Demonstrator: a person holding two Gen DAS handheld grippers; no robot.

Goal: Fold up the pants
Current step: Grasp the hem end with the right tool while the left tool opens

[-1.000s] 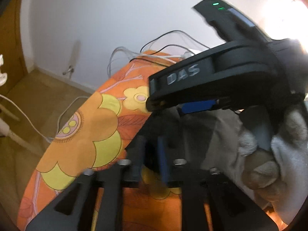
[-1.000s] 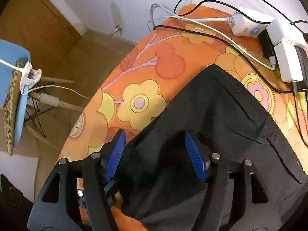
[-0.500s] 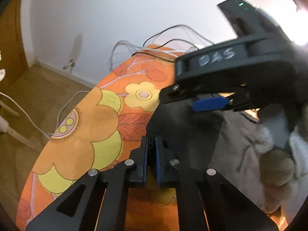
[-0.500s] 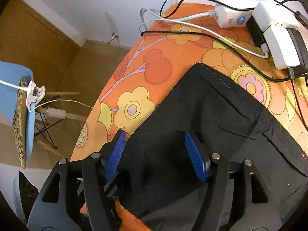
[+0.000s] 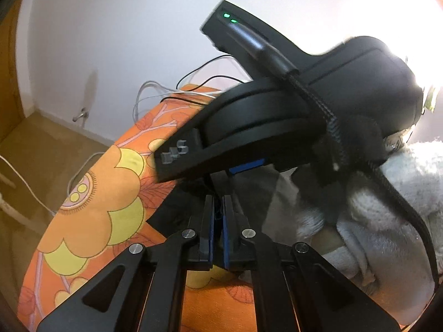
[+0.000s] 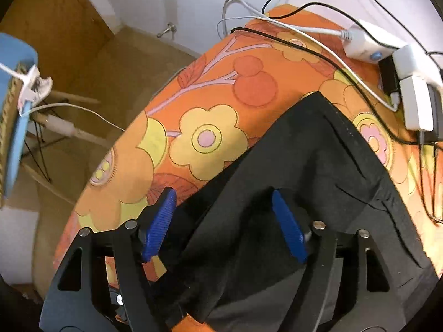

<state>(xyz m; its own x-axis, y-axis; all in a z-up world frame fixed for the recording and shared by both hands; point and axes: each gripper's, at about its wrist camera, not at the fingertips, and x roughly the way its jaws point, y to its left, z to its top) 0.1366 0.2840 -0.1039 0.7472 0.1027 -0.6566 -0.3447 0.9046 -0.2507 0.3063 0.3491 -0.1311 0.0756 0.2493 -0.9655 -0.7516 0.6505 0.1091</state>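
Black pants (image 6: 318,166) lie on a round table under an orange flowered cloth (image 6: 210,99). My right gripper (image 6: 224,221) points steeply down over the pants' near left edge. Its blue pads (image 6: 160,221) stand wide apart and are closing, with dark cloth between them, unpressed. In the left wrist view my left gripper (image 5: 218,218) is shut, its pads pinching the edge of the pants (image 5: 177,213). The right tool's black housing (image 5: 277,116) hangs just above and beyond it and hides most of the garment.
A white power strip with chargers (image 6: 371,44) and several cables lies at the table's far edge. A blue chair (image 6: 13,110) stands on the wooden floor at the left. A hand in a fuzzy white sleeve (image 5: 401,207) fills the right of the left wrist view.
My left gripper's jaws have closed on the pants' edge. The right tool has swung nearer and leftward across the left wrist view. Its pads have drawn in slightly.
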